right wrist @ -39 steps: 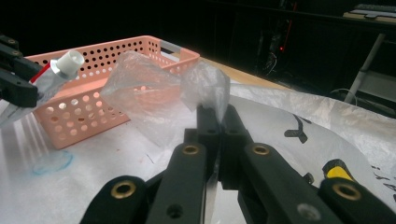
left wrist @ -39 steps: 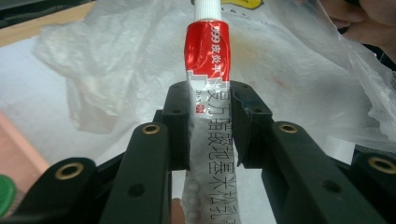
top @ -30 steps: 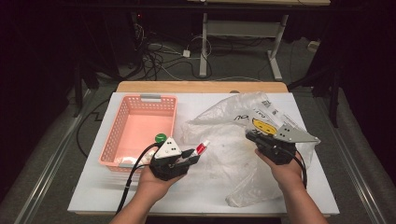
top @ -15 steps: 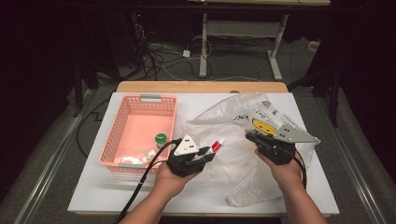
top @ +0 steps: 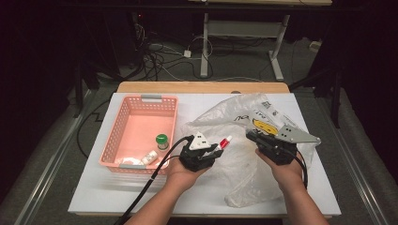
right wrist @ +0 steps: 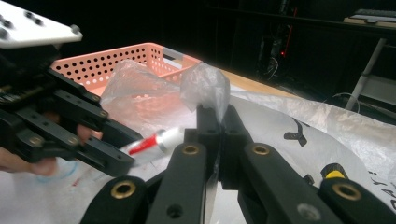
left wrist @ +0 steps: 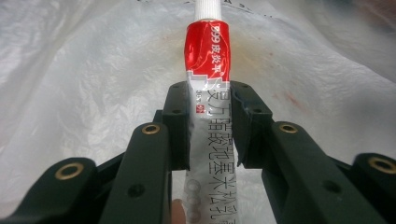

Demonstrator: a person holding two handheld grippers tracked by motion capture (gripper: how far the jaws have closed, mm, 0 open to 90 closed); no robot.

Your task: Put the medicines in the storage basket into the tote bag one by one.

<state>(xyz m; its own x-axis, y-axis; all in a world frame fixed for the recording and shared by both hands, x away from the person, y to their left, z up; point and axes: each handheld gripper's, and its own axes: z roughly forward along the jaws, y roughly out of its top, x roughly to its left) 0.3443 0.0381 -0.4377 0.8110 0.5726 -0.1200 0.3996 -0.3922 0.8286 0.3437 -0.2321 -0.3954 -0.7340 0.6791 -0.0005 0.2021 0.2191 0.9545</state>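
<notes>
My left gripper [top: 217,149] is shut on a silver and red ointment tube [top: 225,142] with a white cap, held over the clear plastic bag [top: 239,124]. In the left gripper view the tube [left wrist: 208,93] stands upright between the pads [left wrist: 180,126], cap end away from me. My right gripper [top: 252,139] is shut on a pinched fold of the plastic bag [right wrist: 205,86], lifting it off the table. In the right gripper view the left gripper [right wrist: 126,156] comes in from the left with the tube [right wrist: 156,141].
A pink perforated basket [top: 117,140] sits at the left, with a small green-capped bottle [top: 162,140] and white items [top: 141,160] in it. The white table top [top: 94,187] ends at a wooden strip at the back. Cables and desk legs lie on the dark floor beyond.
My left hand has carried the tube rightward from beside the basket to over the bag, close to the right gripper. The right gripper has stayed in place.
</notes>
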